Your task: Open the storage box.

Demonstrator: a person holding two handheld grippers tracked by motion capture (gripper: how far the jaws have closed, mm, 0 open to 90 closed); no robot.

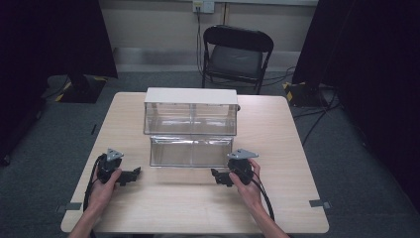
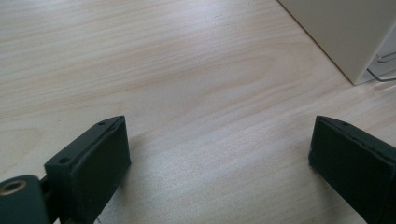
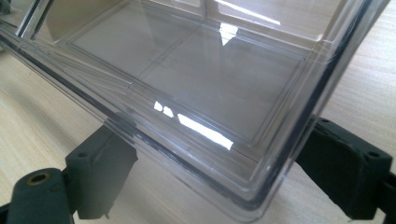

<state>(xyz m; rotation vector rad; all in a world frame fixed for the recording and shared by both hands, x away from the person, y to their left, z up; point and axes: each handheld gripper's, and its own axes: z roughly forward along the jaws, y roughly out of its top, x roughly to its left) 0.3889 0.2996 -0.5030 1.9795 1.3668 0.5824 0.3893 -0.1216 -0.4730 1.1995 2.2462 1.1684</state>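
Clear drawer pulled out from white-topped organizer, mid desk. Right tool wide, jaws straddling drawer's front corner. Left tool wide, resting on desk left of the drawer.

Drawer before cabinet on table; left gripper left of drawer, right gripper at its right corner

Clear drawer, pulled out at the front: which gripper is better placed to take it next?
Probably right. The right gripper has open jaws straddling the clear drawer corner. The left gripper is open over bare table, off to the side.
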